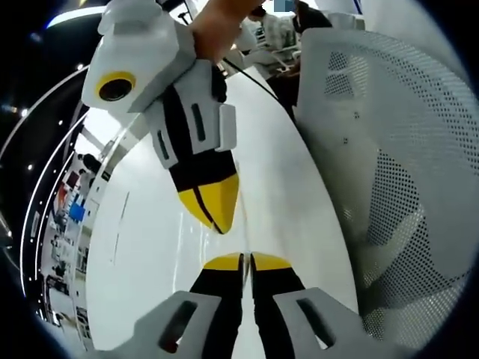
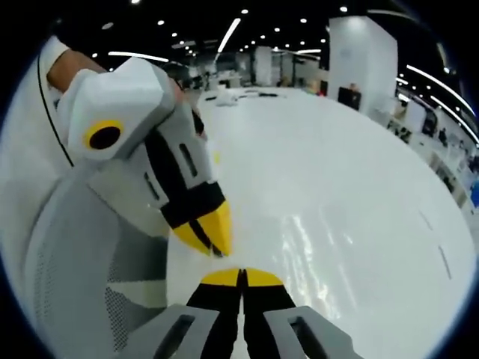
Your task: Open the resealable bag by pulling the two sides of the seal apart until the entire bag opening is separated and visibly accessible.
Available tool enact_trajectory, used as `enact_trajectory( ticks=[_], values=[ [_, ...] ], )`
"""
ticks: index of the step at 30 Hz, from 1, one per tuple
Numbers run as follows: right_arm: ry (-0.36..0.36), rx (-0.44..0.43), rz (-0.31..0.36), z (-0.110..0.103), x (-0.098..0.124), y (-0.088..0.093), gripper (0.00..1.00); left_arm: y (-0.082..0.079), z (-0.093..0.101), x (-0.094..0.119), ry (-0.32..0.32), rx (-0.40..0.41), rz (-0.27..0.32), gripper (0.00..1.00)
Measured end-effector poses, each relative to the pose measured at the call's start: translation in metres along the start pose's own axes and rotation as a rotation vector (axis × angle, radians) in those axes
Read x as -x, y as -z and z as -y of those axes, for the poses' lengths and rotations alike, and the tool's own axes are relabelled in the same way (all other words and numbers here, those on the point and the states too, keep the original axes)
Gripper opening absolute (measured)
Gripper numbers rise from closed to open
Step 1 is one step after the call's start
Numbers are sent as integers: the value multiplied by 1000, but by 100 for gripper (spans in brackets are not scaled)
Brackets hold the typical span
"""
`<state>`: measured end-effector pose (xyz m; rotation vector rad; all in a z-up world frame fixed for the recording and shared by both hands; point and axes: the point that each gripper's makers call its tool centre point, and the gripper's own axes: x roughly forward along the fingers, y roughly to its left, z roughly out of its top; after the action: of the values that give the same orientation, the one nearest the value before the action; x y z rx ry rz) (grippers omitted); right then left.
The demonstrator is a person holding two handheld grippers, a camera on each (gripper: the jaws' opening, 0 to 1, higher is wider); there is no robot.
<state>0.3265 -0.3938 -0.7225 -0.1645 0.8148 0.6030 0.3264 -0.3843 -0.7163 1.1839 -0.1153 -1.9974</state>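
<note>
My left gripper (image 1: 241, 262) rises from the bottom of the left gripper view, its yellow-tipped jaws pressed together. My right gripper (image 1: 218, 218) comes down from the top of that view, also shut, its tips a short gap from the left one's. In the right gripper view the right gripper (image 2: 241, 278) is shut at the bottom and the left gripper (image 2: 217, 243) points at it from the left, tips nearly meeting. Both hang just above a glossy white table (image 2: 344, 194). Whether a thin clear bag is pinched between the tips is too faint to tell.
A white perforated mesh chair back (image 1: 404, 149) stands close beside the grippers, seen again low on the left (image 2: 67, 254). A person's hand (image 1: 224, 30) holds the right gripper. Small items lie at the table's far end (image 2: 254, 93). A hall with desks lies beyond.
</note>
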Motion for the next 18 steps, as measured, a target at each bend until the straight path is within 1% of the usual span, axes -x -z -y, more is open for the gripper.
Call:
enact_trajectory(
  ticks=[3, 4, 7, 10, 14, 18],
  values=[
    [2, 1, 2, 0, 0, 0, 0, 0, 0, 0, 0, -3, 0, 0],
    [7, 2, 11, 2, 0, -3, 0, 0, 1, -1, -3, -10, -10, 0],
    [12, 20, 7, 2, 1, -5, 0, 1, 2, -4, 8, -16, -18, 0],
    [51, 31, 21, 11, 8, -11, 0, 2, 2, -7, 28, -9, -23, 0],
    [78, 29, 21, 15, 12, -11, 0, -1, 1, -10, 39, -17, -25, 0],
    [83, 32, 17, 15, 12, -10, 0, 0, 3, -11, 47, -20, -30, 0]
  ],
)
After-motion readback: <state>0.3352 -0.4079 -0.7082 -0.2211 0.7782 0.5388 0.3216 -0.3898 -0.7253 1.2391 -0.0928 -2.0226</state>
